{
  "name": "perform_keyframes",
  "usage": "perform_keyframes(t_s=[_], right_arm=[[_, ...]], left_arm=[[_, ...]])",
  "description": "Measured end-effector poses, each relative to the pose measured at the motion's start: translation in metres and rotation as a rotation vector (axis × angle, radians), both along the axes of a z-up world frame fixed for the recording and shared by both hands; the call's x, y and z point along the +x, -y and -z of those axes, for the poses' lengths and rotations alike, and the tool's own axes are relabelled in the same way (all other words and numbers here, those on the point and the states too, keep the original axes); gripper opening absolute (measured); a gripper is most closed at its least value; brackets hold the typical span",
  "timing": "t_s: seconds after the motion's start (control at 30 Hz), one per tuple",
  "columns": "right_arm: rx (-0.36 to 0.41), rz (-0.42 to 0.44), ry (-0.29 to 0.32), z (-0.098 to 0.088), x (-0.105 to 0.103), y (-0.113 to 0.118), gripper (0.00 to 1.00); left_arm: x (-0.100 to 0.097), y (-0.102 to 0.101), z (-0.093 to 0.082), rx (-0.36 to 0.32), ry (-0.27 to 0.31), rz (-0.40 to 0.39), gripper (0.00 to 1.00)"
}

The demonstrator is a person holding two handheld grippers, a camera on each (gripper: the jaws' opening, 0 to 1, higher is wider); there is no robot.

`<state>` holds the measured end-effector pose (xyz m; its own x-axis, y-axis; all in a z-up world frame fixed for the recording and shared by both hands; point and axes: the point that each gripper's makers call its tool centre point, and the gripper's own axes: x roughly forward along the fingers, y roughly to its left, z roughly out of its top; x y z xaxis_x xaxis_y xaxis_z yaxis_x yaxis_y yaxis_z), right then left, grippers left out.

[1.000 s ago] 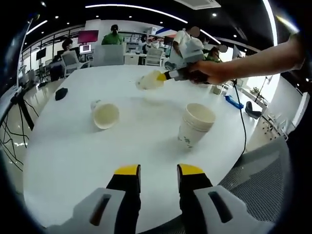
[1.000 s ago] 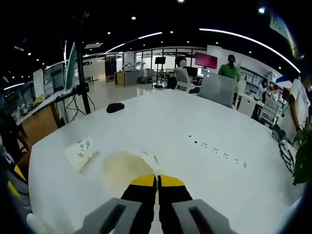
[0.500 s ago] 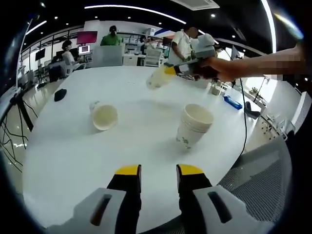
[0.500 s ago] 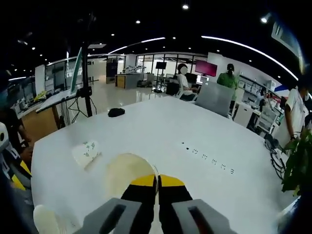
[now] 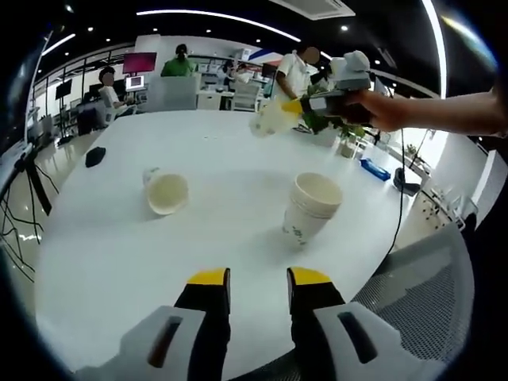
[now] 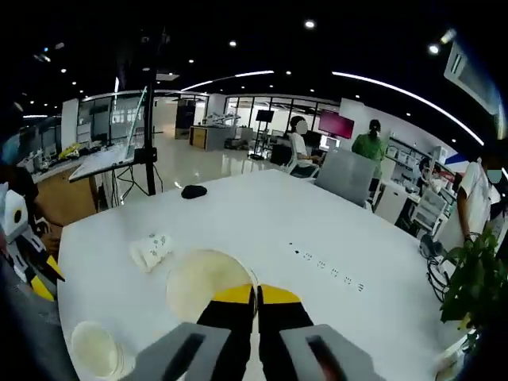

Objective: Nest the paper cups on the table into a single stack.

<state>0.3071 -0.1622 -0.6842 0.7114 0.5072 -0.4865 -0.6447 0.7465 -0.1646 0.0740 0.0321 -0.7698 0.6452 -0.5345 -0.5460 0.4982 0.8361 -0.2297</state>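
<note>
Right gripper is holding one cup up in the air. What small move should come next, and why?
Probably lower the right gripper until its held cup is above the upright stack, mouth up. The cup hangs tilted, apart from the stack's open mouth.

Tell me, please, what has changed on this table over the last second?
The right claw, shut on a pale paper cup, has risen and moved toward the upright stack of white paper cups. The white paper cup lying on its side, the stack and the open left claw stayed put.
</note>
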Motion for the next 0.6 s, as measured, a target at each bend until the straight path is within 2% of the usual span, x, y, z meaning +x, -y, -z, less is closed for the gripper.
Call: perform_keyframes(t_s=[0.27, 0.6], right_arm=[[-0.034, -0.025, 0.016, -0.01, -0.026, 0.001, 0.0], [-0.036, -0.049, 0.054, -0.033, -0.054, -0.003, 0.0]], left_arm=[[-0.002, 0.002, -0.001, 0.001, 0.005, 0.014, 0.26], [-0.002, 0.005, -0.001, 0.005, 0.008, 0.032, 0.26]])
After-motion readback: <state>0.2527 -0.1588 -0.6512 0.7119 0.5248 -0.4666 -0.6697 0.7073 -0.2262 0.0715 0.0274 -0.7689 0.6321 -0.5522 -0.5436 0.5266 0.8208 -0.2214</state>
